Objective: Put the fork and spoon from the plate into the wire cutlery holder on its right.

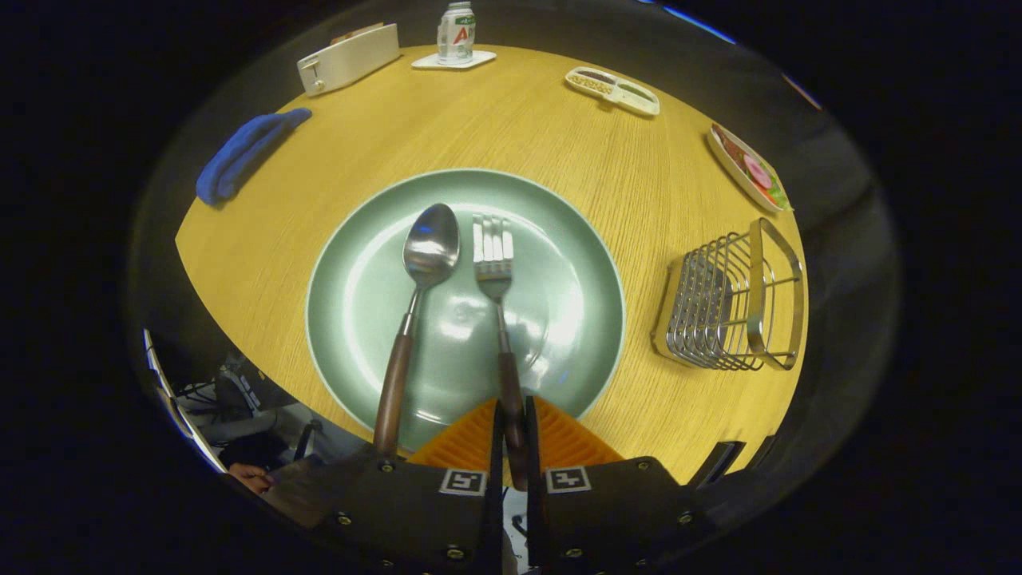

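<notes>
The gripper point(511, 447) is closed down tight on the fork's point(497, 279) dark wooden handle, both fingers pressing it right at the butt end, a narrow slit between them and nothing more. The fork runs straight ahead to twelve o'clock, tines up on the green plate point(575, 319). Just beside it, at eleven o'clock, the spoon point(415, 303) lies almost parallel, its handle hanging over the plate's near rim next to the fingers. Out at two o'clock, well apart from the plate, stands the wire cutlery holder point(730, 299) on the wooden surface point(639, 184). Beyond it all sit a blue cloth point(243, 152), a white toaster point(347, 57) and a bottle point(456, 32).

The risk here, as I read it: a grip this far back leaves the heavy tine end free to swing or droop on the lift, so the fork could twist out, clip the spoon, or catch a wire at the holder's mouth.
</notes>
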### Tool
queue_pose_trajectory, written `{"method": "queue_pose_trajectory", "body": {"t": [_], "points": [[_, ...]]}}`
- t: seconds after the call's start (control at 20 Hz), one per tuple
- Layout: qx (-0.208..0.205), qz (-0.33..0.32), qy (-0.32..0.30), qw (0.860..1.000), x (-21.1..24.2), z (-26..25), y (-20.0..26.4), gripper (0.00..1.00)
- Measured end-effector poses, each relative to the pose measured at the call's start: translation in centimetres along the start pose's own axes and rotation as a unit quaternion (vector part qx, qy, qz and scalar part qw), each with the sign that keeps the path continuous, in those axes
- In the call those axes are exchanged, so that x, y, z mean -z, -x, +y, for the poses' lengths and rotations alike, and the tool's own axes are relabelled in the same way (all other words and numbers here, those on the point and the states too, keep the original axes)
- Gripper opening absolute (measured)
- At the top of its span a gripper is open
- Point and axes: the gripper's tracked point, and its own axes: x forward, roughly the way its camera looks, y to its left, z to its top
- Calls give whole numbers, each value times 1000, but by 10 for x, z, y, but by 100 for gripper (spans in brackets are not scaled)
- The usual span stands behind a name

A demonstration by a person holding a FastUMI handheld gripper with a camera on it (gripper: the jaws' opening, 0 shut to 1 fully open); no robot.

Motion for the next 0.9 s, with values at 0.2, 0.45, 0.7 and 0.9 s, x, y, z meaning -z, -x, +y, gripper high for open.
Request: {"method": "queue_pose_trajectory", "body": {"t": [0.2,0.45,0.7,0.9], "points": [[-45,34,6,998,1,-2,11,3],[-66,67,81,992,3,-25,48,3],[-50,125,157,978,17,-76,98,3],[-30,145,164,975,20,-119,125,3]]}}
